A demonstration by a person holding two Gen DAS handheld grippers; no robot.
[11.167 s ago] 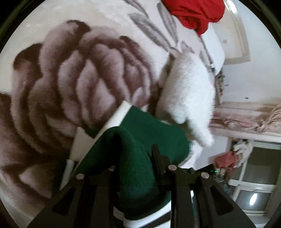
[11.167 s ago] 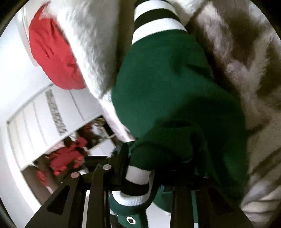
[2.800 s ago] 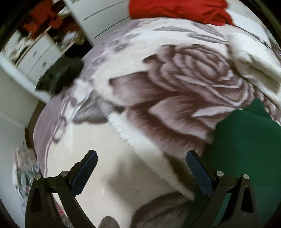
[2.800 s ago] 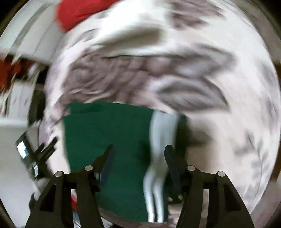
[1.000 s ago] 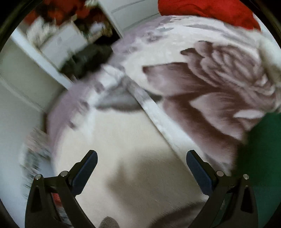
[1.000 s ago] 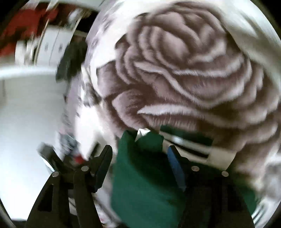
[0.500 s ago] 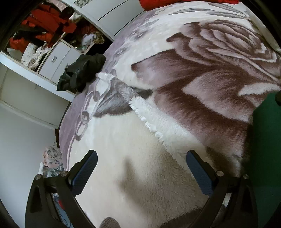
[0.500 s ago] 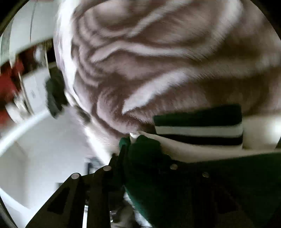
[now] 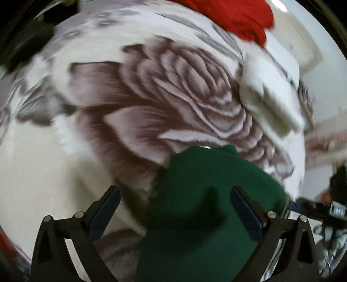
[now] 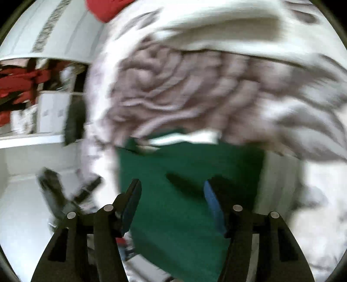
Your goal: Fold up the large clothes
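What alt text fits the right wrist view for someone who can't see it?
Blurred fisheye view: the right gripper, jaws open and just widened with nothing clamped, hangs over a folded green garment on a rose-patterned plush blanket; something red lies beyond.

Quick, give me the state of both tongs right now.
Left tongs: open, empty, above the green garment.
Right tongs: open, holding nothing; jaws have just been opening, over the green garment, with no cloth pinched between them.
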